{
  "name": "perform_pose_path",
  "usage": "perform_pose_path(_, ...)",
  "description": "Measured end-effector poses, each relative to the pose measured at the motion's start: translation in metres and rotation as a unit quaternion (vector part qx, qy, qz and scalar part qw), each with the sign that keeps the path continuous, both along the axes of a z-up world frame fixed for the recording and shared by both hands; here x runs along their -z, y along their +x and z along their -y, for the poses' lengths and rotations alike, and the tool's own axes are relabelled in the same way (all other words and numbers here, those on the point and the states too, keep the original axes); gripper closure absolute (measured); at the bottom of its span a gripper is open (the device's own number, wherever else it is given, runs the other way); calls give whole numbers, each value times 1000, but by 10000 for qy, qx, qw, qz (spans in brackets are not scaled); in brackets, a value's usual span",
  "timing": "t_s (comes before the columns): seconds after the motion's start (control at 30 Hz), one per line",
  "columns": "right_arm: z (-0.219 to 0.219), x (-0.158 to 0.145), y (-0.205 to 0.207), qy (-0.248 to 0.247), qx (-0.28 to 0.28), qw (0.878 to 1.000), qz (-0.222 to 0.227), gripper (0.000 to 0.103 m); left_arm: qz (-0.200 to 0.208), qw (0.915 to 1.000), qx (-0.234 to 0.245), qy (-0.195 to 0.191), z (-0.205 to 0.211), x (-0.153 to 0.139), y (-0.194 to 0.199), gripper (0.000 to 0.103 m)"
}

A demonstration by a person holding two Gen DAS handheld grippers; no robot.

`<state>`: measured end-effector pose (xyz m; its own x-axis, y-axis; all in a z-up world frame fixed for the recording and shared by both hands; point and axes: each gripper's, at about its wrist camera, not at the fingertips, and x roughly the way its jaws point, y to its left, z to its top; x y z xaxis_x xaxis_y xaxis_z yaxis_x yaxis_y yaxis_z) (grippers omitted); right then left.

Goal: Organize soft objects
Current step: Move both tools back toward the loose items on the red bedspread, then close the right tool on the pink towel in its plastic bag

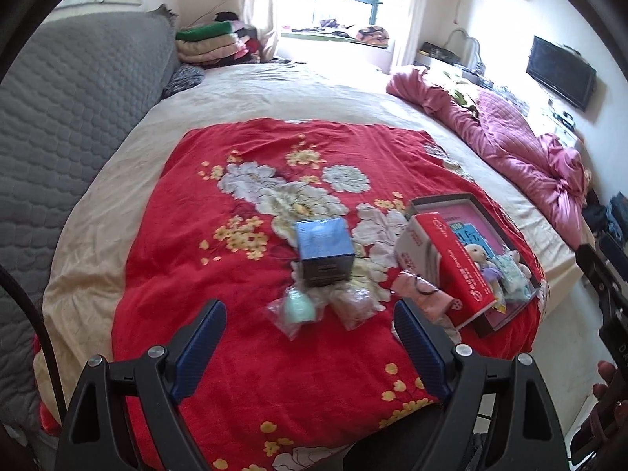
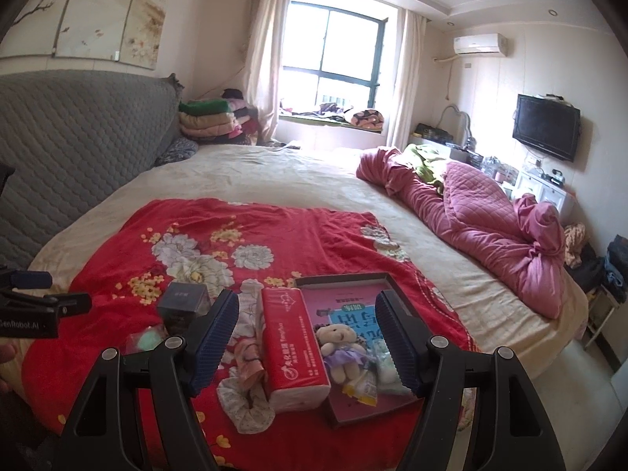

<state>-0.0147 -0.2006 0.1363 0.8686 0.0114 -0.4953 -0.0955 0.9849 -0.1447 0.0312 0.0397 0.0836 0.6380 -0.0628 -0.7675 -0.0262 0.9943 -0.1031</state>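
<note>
A: Start on the left. What's there?

B: A grey quilted headboard [image 2: 78,149], then a pale sheet [image 2: 274,172] with a red flowered blanket [image 1: 219,274] spread over the near part of the bed.

A: And the left gripper [image 1: 310,343]?

B: Its jaws stand wide apart with nothing between them. It hangs above the blanket, apart from everything on it. Just beyond its fingertips lie two clear bags, one with something mint green [image 1: 300,306] inside, one with something beige [image 1: 353,302]. Behind them, touching or nearly so, stands a blue-topped box [image 1: 324,251].

A: Moving right?

B: A pink pouch [image 1: 422,294] lies beside a red pack of tissues [image 2: 292,345]. From the right wrist camera, a pale flowered scrunchie [image 2: 247,408] lies at the near end of that pack, on the blanket.

A: Where are the soft toys?

B: In a shallow dark tray [image 2: 341,279] with a pink book as its floor. A small doll in a purple dress [image 2: 341,347] lies there, just beside the tissue pack, whose right edge rests over the tray's rim. A yellow packet [image 2: 363,386] is by the doll's feet and a pale green-and-white soft thing [image 2: 386,365] is to its right.

A: The right gripper [image 2: 308,345]?

B: Also released, empty, hovering above the tissue pack and tray.

A: Farther right?

B: A rumpled pink quilt [image 2: 490,219] along the bed's far edge.
</note>
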Motion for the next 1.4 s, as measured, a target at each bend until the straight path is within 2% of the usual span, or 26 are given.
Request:
perform_pose_path(0.2,-12,7,1,-130,-131,9998,-1,30,-63,9998,-209,-27,-18,9,0,16)
perform_pose_path(0.53,-34,42,14,-473,-323,9979,-302,29,-276,9996,-78,-43,-12,39,9,16)
perform_pose_path(0.63,-43,56,17,-790,-356,9956,-352,30,-403,9987,-26,-298,-12,52,14,16)
perform_pose_path(0.93,-67,121,33,-1578,-639,9826,-741,30,-681,9970,-16,-365,-14,94,29,16)
perform_pose_path(1.07,-76,150,43,-2053,-726,9716,-922,30,-822,9959,7,-386,-15,113,38,16)
perform_pose_path(1.4,-91,185,68,-2506,-918,9574,-1105,30,-949,9950,101,-309,-13,139,60,16)
